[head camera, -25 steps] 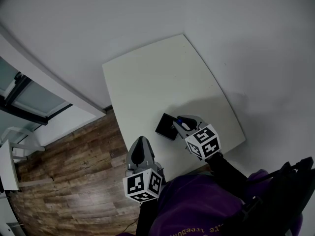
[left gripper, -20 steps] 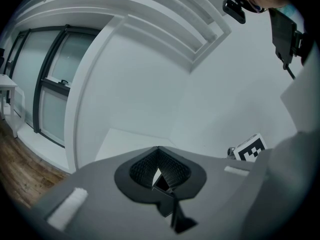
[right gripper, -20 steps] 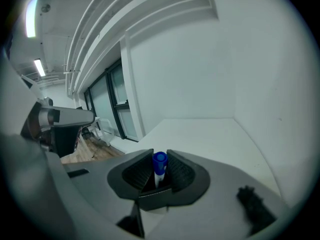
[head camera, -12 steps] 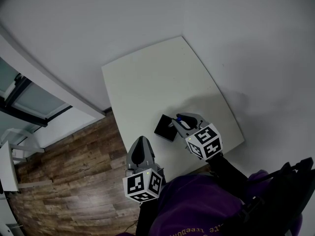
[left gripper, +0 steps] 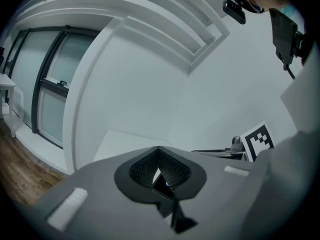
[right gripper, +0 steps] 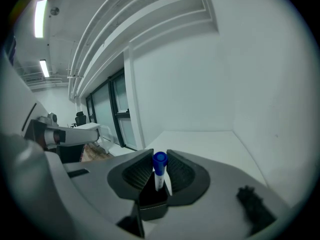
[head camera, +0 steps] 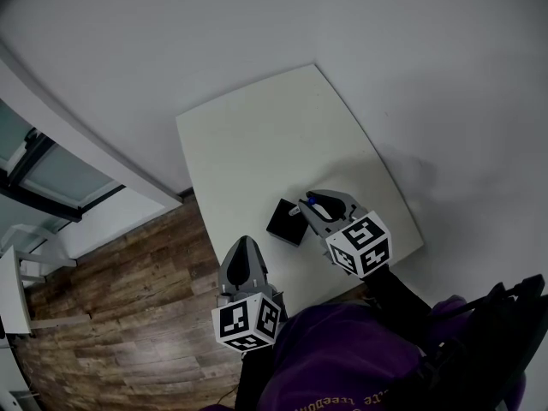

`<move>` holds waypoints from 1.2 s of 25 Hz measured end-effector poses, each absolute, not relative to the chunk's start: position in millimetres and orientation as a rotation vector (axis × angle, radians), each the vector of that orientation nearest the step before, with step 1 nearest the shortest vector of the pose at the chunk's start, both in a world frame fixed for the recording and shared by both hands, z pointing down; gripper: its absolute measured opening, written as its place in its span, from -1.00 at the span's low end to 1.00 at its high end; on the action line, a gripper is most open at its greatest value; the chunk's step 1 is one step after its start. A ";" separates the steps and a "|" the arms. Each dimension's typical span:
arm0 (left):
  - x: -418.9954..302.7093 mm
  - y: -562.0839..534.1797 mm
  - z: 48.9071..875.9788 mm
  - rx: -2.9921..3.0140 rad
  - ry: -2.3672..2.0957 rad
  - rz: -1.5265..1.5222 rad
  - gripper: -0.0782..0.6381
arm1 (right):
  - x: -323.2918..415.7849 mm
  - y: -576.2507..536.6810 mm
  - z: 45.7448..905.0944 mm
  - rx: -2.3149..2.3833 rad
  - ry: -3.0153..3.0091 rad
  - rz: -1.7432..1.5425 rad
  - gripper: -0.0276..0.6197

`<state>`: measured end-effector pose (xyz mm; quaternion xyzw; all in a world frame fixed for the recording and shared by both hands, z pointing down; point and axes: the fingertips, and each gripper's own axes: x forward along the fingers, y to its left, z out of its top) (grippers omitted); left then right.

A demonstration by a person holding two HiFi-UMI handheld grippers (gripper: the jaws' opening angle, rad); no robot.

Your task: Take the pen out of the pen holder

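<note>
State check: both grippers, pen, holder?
left gripper: jaws together, nothing held.
right gripper: jaws shut on the pen.
pen: upright, blue cap up, lower end not visibly clear of the holder.
pen holder: standing on the table.

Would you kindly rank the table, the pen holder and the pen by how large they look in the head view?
1. table, by far the largest
2. pen holder
3. pen, only its blue cap visible
</note>
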<state>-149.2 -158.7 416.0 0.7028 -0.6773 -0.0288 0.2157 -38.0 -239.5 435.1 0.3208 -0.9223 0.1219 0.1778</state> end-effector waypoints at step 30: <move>-129.4 -170.7 398.1 2.026 -1.830 -0.140 -0.76 | -19.9 -245.2 355.0 1.055 -2.790 0.241 -0.64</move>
